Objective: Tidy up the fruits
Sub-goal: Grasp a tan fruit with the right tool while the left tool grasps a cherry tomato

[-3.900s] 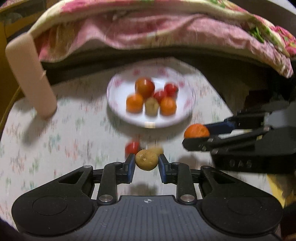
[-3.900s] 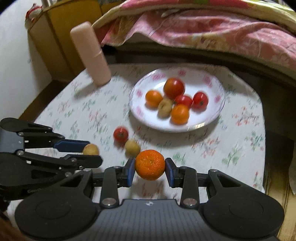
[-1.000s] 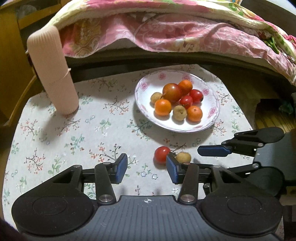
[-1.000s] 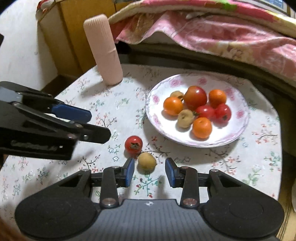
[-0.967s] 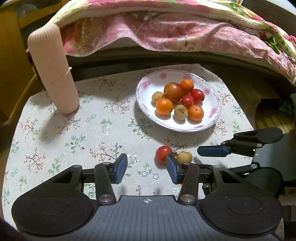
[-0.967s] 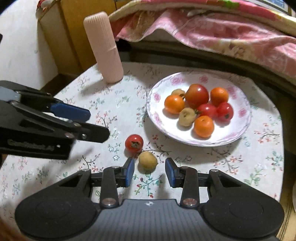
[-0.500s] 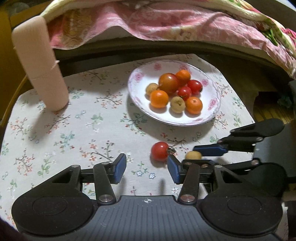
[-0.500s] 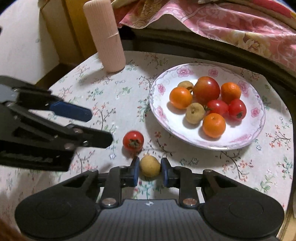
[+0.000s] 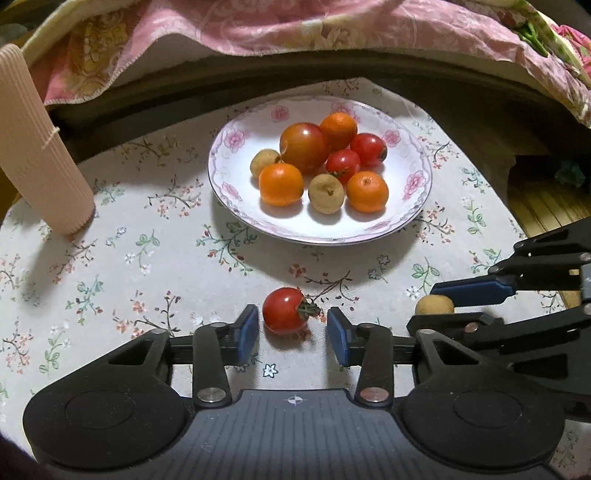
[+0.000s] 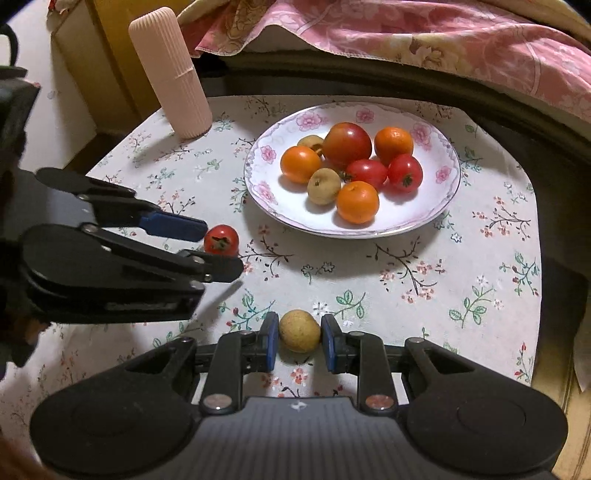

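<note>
Two fruits off plate (image 10: 258, 192). Right gripper (image 10: 298, 338), jaws clamped on yellowish fruit (image 10: 299, 336), now lifted clear of cloth. Left gripper (image 9: 291, 328), jaws just closing, now straddles red tomato (image 9: 285, 311) on tablecloth (image 9: 147, 266); pads not yet touching. Plate drop-off likely next.

Left hand-held gripper (image 9: 291, 330): black plastic body, blue pads, silver screws (white cross mark centred).

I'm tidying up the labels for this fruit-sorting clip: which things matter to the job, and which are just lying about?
Job: plate of fruit, loose tomato, small yellow fruit, both hand-held grippers.
Lying about: pink ribbed tube, flowered tablecloth, pink blanket.
</note>
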